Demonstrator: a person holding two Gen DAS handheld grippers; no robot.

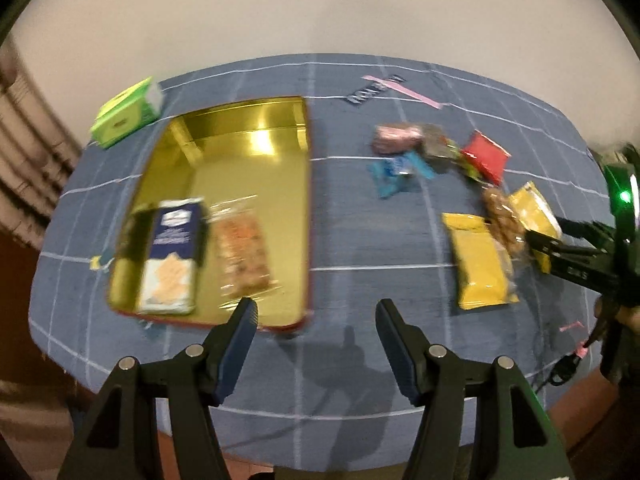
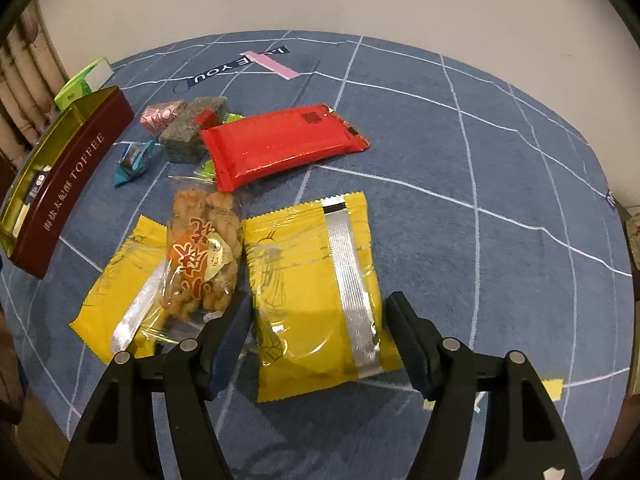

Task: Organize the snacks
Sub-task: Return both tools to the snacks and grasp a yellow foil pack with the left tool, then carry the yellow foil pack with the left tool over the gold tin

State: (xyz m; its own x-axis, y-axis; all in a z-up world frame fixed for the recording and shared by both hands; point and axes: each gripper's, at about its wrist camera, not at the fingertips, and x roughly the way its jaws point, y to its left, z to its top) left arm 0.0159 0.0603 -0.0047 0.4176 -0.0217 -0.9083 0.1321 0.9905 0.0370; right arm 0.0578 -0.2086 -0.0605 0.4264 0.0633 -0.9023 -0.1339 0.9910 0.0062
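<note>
The right gripper had its jaws spread wide around a yellow packet lying flat on the blue desk, not yet closed on it. A clear bag of fried twists lay just beside it, a red packet beyond. The left gripper hung wide open and empty near the toffee tin, which held a blue cracker packet.
</note>
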